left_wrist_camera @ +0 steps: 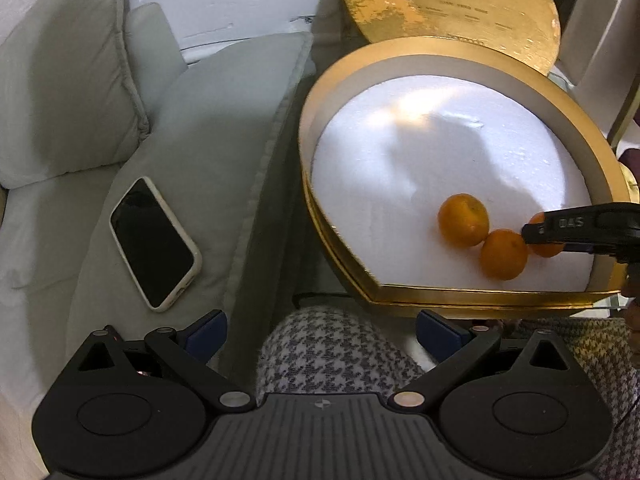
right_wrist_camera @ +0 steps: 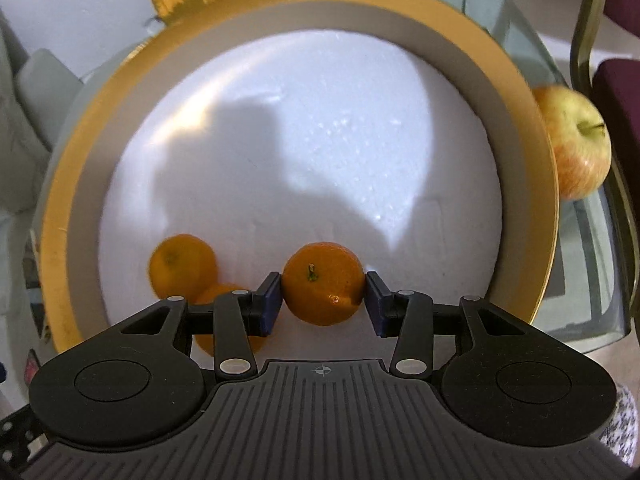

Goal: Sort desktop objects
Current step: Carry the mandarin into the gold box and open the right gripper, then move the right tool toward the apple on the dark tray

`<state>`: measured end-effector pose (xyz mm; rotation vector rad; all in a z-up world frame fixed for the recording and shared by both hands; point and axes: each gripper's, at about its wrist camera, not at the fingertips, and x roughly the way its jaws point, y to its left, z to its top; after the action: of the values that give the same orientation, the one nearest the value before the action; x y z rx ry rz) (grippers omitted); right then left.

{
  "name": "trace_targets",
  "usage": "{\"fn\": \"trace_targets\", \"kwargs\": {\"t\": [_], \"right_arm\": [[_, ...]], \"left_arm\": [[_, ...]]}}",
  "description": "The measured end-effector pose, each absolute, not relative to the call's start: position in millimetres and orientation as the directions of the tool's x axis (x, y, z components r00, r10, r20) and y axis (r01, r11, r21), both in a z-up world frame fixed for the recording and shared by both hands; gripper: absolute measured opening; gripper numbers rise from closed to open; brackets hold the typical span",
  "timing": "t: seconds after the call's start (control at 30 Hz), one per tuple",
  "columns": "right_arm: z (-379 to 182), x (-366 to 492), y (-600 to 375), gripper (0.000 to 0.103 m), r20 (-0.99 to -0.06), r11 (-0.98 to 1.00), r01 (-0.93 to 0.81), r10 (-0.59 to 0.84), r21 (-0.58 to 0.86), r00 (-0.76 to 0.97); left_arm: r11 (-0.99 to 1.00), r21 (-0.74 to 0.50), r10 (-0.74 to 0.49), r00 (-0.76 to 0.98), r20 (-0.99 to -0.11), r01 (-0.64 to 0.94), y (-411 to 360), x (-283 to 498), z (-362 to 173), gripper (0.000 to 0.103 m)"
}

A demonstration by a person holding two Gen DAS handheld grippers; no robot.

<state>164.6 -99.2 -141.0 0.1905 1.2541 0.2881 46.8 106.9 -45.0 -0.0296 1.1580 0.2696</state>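
Gold box (right_wrist_camera: pixel 60 216) with three oranges (left_wrist_camera: pixel 463 220) inside, right hand-held gripper (right_wrist_camera: pixel 323 300) pinching one orange (right_wrist_camera: pixel 324 284), left hand-held gripper (left_wrist_camera: pixel 322 334) wide open, empty, apple (right_wrist_camera: pixel 576 140) outside box

- The left gripper (left_wrist_camera: pixel 322 330) is matte black, with a ribbed grey-black deck bearing a small crosshair mark at its front edge.
- Two round black housings flank the deck, each with a raised disc on top.
- Black link bars run forward from silver pivot pins to the fingers (left_wrist_camera: pixel 208 334), which carry dark blue pads.
- The right gripper (right_wrist_camera: pixel 323 300) has the same build: ribbed deck, crosshair mark, round housings, silver pins, blue pads (right_wrist_camera: pixel 270 304).
- Seen from the left wrist, its finger side shows embossed characters reading roughly "045".
- The person wears houndstooth trousers (left_wrist_camera: pixel 332 354) in grey and white.
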Motion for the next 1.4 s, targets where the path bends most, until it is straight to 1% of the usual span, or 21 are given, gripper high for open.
{"fn": "trace_targets", "kwargs": {"t": [0.07, 0.13, 0.27, 0.37, 0.47, 0.57, 0.8, 0.87, 0.93, 1.13, 1.4], "right_arm": [[-138.9, 163.9, -100.1, 0.052, -0.902, 0.945, -0.108, 0.326, 0.307, 0.283], [-132.4, 163.8, -104.8, 0.057, -0.890, 0.938, -0.103, 0.346, 0.330, 0.297], [-104.1, 150.1, -125.8, 0.058, -0.851, 0.915, -0.074, 0.395, 0.396, 0.347], [-79.8, 133.0, -145.3, 0.066, -0.818, 0.903, -0.051, 0.410, 0.427, 0.402], [-56.7, 106.1, -164.2, 0.067, -0.787, 0.893, -0.047, 0.419, 0.448, 0.453], [-42.9, 78.7, -182.2, 0.069, -0.778, 0.899, -0.042, 0.400, 0.436, 0.485], [-38.4, 26.7, -209.2, 0.070, -0.791, 0.938, -0.046, 0.316, 0.344, 0.524], [-37.3, 17.8, -219.0, 0.074, -0.785, 0.935, -0.039, 0.318, 0.352, 0.531], [-37.2, 11.5, -225.1, 0.082, -0.775, 0.930, -0.035, 0.325, 0.366, 0.542], [-33.4, 1.5, -232.8, 0.083, -0.748, 0.916, -0.037, 0.350, 0.400, 0.564], [-34.2, -4.1, -239.5, 0.090, -0.731, 0.896, -0.027, 0.378, 0.442, 0.568]], "left_arm": [[0.970, 0.117, 0.193, 0.376, -0.906, -0.215, 103.5, 47.2, -44.6, 0.101], [0.970, 0.119, 0.193, 0.381, -0.904, -0.210, 101.4, 45.2, -43.1, 0.101], [0.969, 0.132, 0.206, 0.395, -0.895, -0.207, 97.4, 39.2, -37.5, 0.101], [0.970, 0.140, 0.212, 0.413, -0.886, -0.198, 92.1, 32.2, -30.4, 0.101], [0.972, 0.149, 0.216, 0.428, -0.877, -0.184, 84.6, 23.6, -23.8, 0.101], [0.974, 0.158, 0.215, 0.441, -0.871, -0.163, 75.0, 14.7, -18.7, 0.101], [0.972, 0.205, 0.235, 0.471, -0.850, -0.114, 48.4, -2.1, -5.4, 0.101], [0.970, 0.221, 0.241, 0.485, -0.841, -0.098, 40.3, -5.3, -0.4, 0.101], [0.969, 0.233, 0.243, 0.498, -0.832, -0.083, 33.0, -8.7, 5.0, 0.101], [0.962, 0.270, 0.249, 0.549, -0.798, -0.043, 13.9, -19.6, 22.9, 0.102], [0.951, 0.308, 0.267, 0.553, -0.789, -0.020, 0.1, -23.7, 24.8, 0.102]]}}
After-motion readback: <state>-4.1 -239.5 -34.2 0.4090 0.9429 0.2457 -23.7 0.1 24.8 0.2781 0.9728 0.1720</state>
